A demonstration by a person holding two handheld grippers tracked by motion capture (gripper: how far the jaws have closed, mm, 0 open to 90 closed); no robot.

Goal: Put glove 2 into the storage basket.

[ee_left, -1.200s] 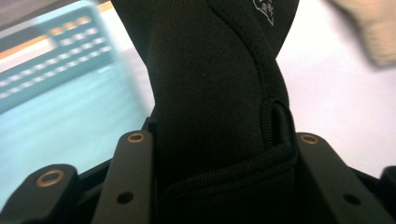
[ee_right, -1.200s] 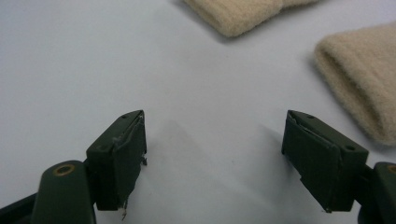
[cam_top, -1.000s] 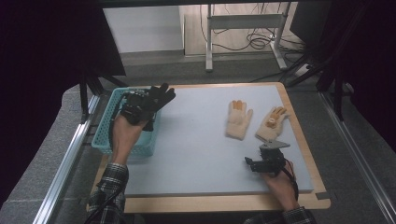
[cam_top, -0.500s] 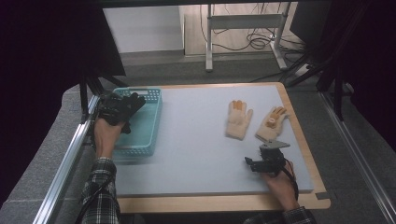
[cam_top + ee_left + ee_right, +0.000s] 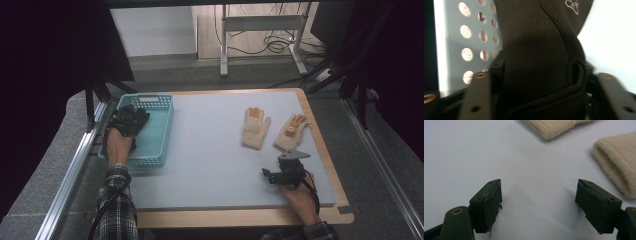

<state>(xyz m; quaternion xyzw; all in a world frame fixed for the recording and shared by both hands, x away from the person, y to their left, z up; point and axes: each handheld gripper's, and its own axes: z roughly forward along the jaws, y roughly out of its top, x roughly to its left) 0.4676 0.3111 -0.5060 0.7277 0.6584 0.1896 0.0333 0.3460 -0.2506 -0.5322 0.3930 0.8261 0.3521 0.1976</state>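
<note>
Lowered and carried leftward since the earlier frames: black glove (image 5: 132, 119), brought from above the far end of the teal basket (image 5: 159, 131) down to its left side. Now lying against the left rim of that basket, partly over the inside, seen from the high view. Seen up close in the left gripper view as dark knit fabric (image 5: 536, 62) with a ribbed cuff edge, hanging in front of the basket's perforated wall (image 5: 454, 50).

Bracketed by the left hand-held gripper (image 5: 124, 127), jaws just now opening and standing partly apart, with the glove between them and bulging across the gap (image 5: 544, 100); no firm pinch to be made out. Gripped from behind by the person's left hand, plaid sleeve running back to the near edge.

Farther out, on the pale bench (image 5: 210, 150): two beige gloves lying flat side by side toward the right, one (image 5: 254, 129) just left of the other (image 5: 291, 132), fingers pointing away.

Resting near the front right corner, well apart from the basket: right hand-held gripper (image 5: 272, 175), unmoved. Jaws spread wide (image 5: 539, 202), nothing between them, bare bench beneath, cuffs of both beige gloves (image 5: 551, 128) (image 5: 619, 162) just ahead.
</note>
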